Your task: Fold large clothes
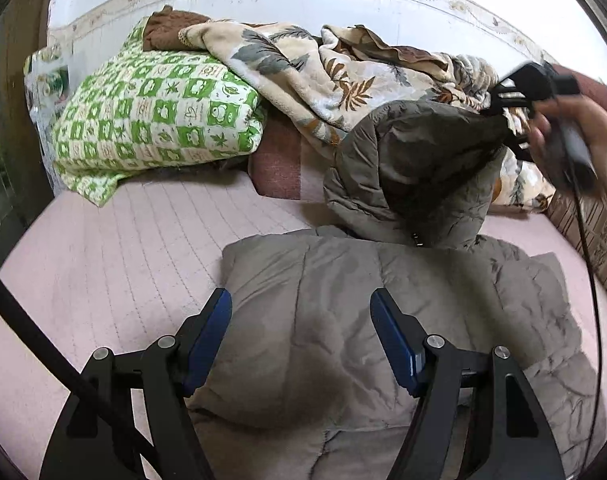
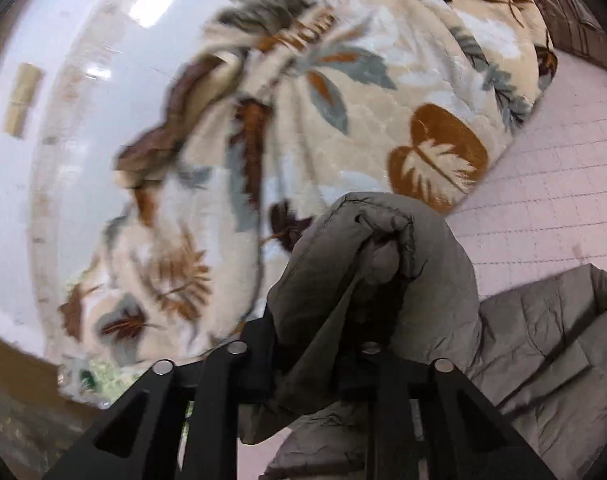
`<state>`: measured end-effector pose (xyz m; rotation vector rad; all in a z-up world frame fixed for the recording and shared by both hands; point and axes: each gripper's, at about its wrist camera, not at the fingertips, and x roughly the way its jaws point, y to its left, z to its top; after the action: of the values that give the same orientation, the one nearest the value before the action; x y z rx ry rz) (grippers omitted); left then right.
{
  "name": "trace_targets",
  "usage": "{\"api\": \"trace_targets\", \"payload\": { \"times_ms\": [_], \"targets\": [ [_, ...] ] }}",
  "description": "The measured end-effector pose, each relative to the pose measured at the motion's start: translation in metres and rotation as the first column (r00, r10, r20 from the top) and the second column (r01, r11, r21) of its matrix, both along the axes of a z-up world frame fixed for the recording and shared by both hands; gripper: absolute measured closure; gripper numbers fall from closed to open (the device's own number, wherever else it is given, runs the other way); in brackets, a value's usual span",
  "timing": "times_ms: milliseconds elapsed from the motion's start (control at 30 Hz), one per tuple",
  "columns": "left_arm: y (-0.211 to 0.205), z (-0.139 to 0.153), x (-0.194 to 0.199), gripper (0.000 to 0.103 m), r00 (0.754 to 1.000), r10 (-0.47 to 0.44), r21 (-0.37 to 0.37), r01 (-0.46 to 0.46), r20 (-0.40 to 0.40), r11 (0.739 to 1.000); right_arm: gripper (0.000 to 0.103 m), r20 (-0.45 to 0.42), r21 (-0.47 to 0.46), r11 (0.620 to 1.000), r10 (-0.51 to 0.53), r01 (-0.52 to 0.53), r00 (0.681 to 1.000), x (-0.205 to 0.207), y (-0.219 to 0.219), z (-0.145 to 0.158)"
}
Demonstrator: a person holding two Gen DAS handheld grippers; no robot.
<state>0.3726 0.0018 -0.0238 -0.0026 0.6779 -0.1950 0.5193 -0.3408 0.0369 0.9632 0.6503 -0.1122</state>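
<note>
The grey padded coat (image 1: pixel 383 320) lies on the bed (image 1: pixel 103 248), just ahead of the spread, empty left tongs (image 1: pixel 301 316); the right tongs (image 2: pixel 339 360) pinch its raised hood end toward the bed's far right.

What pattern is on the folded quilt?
Green-and-white checks on the quilt, clearest in the left wrist view.

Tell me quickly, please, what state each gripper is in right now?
Left gripper: open, hovering over the flat part of the grey-brown padded jacket, holding nothing.
Right gripper: shut on a bunched fold of that jacket, lifting it.
</note>
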Motion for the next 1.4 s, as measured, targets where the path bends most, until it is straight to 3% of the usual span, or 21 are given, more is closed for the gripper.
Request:
{"api": "trace_targets", "payload": {
  "times_ms": [267,433,500,600,700,833,967,1067,1133,1267,1333,1400],
  "targets": [
    [-0.004,0.018,-0.014,0.032,1.000,-0.008,-0.032,0.009,0.027,0.999,0.085,0.135,-0.036,0.996,0.089,-0.085,0.987,-0.088,0.019,0.022],
    [-0.003,0.031,-0.024,0.032,0.999,-0.029,-0.133,0.032,0.027,0.991,0.085,0.198,-0.027,0.991,0.132,-0.129,0.971,-0.160,0.037,0.034],
    [-0.004,0.037,-0.030,0.032,0.998,-0.054,-0.206,0.058,0.024,0.977,0.085,0.217,-0.014,0.990,0.139,-0.139,0.966,-0.191,0.043,0.030],
    [-0.010,0.044,-0.042,0.032,0.995,-0.087,-0.253,0.095,0.044,0.963,0.085,0.221,-0.014,0.988,0.151,-0.152,0.963,-0.233,0.053,0.017],
    [-0.024,0.046,-0.053,0.032,0.991,-0.116,-0.222,0.129,0.070,0.966,0.085,0.209,-0.011,0.986,0.164,-0.166,0.964,-0.271,0.055,0.003],
    [-0.052,0.029,-0.057,0.032,0.985,-0.163,-0.131,0.170,0.060,0.977,0.085,0.127,-0.077,0.980,0.191,-0.182,0.973,-0.301,0.068,-0.037],
    [-0.081,-0.014,-0.044,0.032,0.987,-0.159,0.022,0.160,-0.028,0.987,0.085,0.018,-0.128,0.966,0.231,-0.226,0.973,-0.289,0.072,-0.082],
    [-0.097,-0.048,-0.030,0.032,0.981,-0.135,0.147,0.155,-0.141,0.977,0.085,-0.050,-0.210,0.950,0.225,-0.231,0.973,-0.277,0.072,-0.106],
    [-0.101,-0.062,-0.025,0.030,0.979,-0.114,0.197,0.148,-0.171,0.969,0.084,-0.092,-0.210,0.947,0.230,-0.245,0.969,-0.269,0.068,-0.120],
    [-0.103,-0.068,-0.026,0.028,0.981,-0.107,0.226,0.142,-0.159,0.964,0.067,-0.180,-0.177,0.940,0.261,-0.292,0.948,-0.262,0.058,-0.137],
    [-0.101,-0.067,-0.028,0.028,0.982,-0.111,0.216,0.143,-0.150,0.966,0.066,-0.198,-0.191,0.927,0.286,-0.323,0.938,-0.269,0.056,-0.128],
    [-0.098,-0.064,-0.030,0.028,0.985,-0.112,0.203,0.138,-0.133,0.969,0.066,-0.185,-0.263,0.902,0.300,-0.342,0.936,-0.281,0.057,-0.106]
  ]
}}
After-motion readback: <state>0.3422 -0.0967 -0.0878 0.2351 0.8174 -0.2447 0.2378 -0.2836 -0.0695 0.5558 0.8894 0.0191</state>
